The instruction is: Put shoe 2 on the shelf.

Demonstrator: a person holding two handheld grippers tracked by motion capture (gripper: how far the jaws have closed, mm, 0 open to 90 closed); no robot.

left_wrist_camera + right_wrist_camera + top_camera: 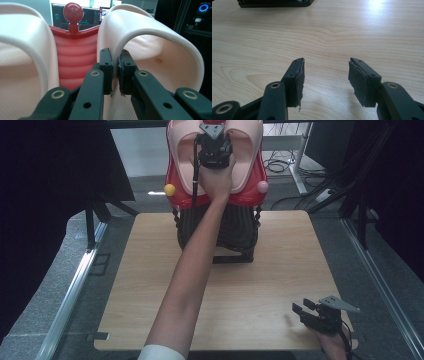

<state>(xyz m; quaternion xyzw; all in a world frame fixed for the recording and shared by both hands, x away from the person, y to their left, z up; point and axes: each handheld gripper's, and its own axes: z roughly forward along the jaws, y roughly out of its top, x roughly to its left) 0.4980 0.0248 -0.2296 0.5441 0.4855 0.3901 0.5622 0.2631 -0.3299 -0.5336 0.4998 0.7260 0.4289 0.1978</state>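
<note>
Black tongs of the left hand (115,72) stand nearest the lens in the left gripper view, jaws nearly together with the inner edge of the right pink slipper's strap (150,35) between the pads; the pads appear to pinch it, though a thin gap on one side cannot be ruled out. Left pink slipper (22,55) sits just beside, with the red ribbed rack (75,62) and its red knob (73,12) between the two. From the high view, the left tongs (215,145) are raised at the far edge of the table (150,285), on the slippers hung upon the red rack above a black stand (240,232). Right tongs (305,307) rest at the near right corner of the table, jaws about half open, holding nothing; bare wood lies between them (325,72).
</note>
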